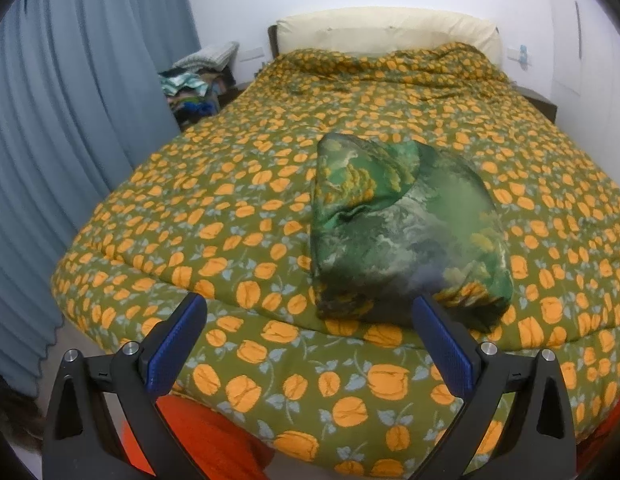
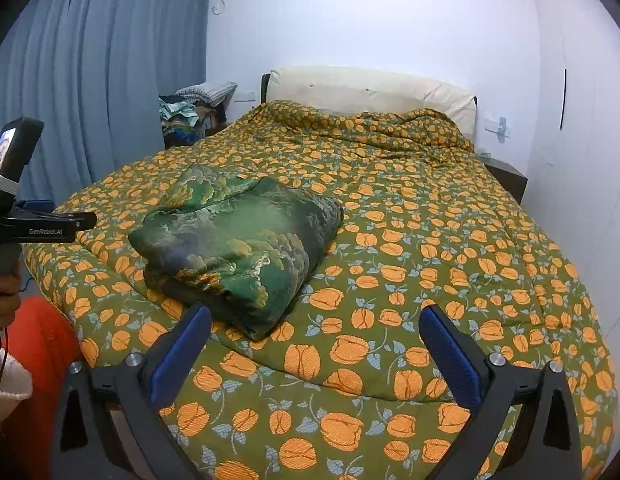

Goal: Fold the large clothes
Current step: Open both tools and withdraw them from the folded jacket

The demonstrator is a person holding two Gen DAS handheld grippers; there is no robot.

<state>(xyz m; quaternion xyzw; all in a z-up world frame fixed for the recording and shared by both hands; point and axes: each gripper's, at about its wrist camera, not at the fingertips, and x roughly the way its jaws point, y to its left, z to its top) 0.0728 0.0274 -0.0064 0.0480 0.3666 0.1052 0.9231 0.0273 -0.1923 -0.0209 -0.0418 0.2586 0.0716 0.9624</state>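
A green patterned garment (image 1: pixel 402 236) lies folded into a thick bundle near the foot of the bed; it also shows in the right wrist view (image 2: pixel 242 244). My left gripper (image 1: pixel 310 316) is open and empty, held just short of the bundle's near edge. My right gripper (image 2: pixel 316 322) is open and empty, to the right of the bundle's near corner, above the quilt. The left gripper's body (image 2: pixel 42 224) shows at the left edge of the right wrist view.
The bed carries an olive quilt with orange flowers (image 1: pixel 270 184), (image 2: pixel 450 240). A cream headboard (image 1: pixel 390 32) stands at the far end. Blue curtains (image 1: pixel 70 120) hang on the left. A pile of clothes (image 1: pixel 198 84) sits by the headboard. An orange cloth (image 1: pixel 206 440) lies below the bed's foot.
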